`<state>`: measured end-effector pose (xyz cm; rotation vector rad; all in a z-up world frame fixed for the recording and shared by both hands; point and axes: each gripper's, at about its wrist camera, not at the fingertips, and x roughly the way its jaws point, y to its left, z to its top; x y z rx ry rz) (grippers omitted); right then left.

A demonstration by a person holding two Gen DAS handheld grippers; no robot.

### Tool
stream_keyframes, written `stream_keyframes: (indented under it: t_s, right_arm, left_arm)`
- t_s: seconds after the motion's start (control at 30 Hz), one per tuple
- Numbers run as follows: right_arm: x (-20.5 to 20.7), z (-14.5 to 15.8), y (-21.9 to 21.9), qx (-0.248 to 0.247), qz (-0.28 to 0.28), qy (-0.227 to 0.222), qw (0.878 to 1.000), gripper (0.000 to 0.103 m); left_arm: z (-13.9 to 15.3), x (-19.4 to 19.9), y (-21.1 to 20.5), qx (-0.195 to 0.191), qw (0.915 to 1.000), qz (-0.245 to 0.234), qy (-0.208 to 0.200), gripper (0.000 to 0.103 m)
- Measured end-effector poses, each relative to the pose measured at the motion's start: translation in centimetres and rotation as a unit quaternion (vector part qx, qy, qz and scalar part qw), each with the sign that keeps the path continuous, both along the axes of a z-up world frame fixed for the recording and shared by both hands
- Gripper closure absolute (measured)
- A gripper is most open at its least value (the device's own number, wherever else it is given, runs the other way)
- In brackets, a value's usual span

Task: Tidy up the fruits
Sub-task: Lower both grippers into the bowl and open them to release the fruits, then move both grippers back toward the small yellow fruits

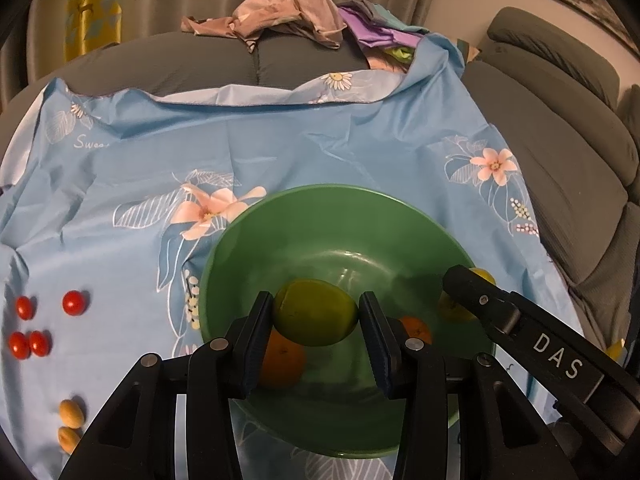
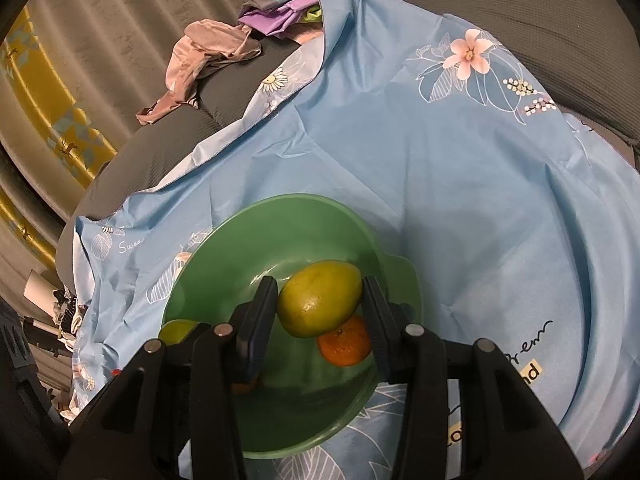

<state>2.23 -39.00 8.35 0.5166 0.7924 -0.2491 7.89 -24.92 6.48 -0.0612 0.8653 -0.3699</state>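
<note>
A green bowl (image 1: 224, 248) (image 2: 188, 280) stands on a blue floral cloth (image 1: 280, 152). My left gripper (image 1: 315, 299) is shut on a yellow-green oval fruit (image 1: 316, 316), held over the bowl. Two oranges (image 1: 282, 364) (image 1: 418, 330) lie on the bowl's bottom. My right gripper (image 2: 319, 282) is shut on a second yellow-green fruit (image 2: 320, 300), also above the bowl, with an orange (image 2: 344, 342) below it. In the left wrist view the right gripper (image 1: 464, 292) reaches in from the right and partly hides its fruit (image 1: 454, 310).
Several red cherry tomatoes (image 1: 74, 303) and two small tan fruits (image 1: 72, 414) lie on the cloth left of the bowl. A grey sofa (image 1: 560, 168) rises behind and to the right. A heap of clothes (image 1: 288, 8) sits on its back.
</note>
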Motion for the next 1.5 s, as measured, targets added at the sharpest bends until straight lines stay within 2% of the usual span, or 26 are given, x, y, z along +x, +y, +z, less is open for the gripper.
stream_keyframes:
  t_s: [0.53, 0.7, 0.8, 0.83, 0.93, 1.07, 1.23, 1.5]
  right_arm:
    - [0.1, -0.3, 0.2, -0.003, -0.001, 0.01, 1.0, 0.059]
    - [0.3, -0.4, 0.1, -0.003, 0.0, 0.016, 1.0, 0.057]
    - [0.2, -0.1, 0.2, -0.003, -0.001, 0.008, 1.0, 0.048]
    - [0.1, 0.1, 0.2, -0.002, 0.0, 0.001, 1.0, 0.042]
    - [-0.2, 0.8, 0.7, -0.008, 0.007, -0.01, 1.0, 0.041]
    - [-0.1, 1.4, 1.7, -0.01, 0.021, -0.02, 1.0, 0.041]
    - [0.2, 2.4, 4.0, -0.011, 0.062, -0.036, 0.997, 0.041]
    - [1.3, 2.8, 9.2, -0.035, 0.134, -0.033, 0.99, 0.041]
  left_arm:
    - [-0.3, 0.0, -0.3, 0.006, 1.0, -0.006, 0.003, 0.059]
    - [-0.4, 0.3, -0.2, -0.004, 0.9998, -0.006, 0.02, 0.059]
    - [0.1, 0.2, 0.4, -0.019, 0.9996, -0.006, 0.02, 0.059]
    - [0.4, 0.2, 0.6, -0.022, 0.9996, -0.004, 0.019, 0.059]
    - [1.4, -0.2, 1.6, -0.028, 0.9994, 0.0, 0.018, 0.058]
    - [2.8, -1.1, 4.0, -0.027, 0.9995, 0.016, 0.003, 0.056]
    - [4.0, -2.7, 9.1, -0.018, 0.9978, 0.064, -0.005, 0.055]
    - [2.0, -5.4, 17.0, -0.003, 0.9864, 0.163, 0.017, 0.055]
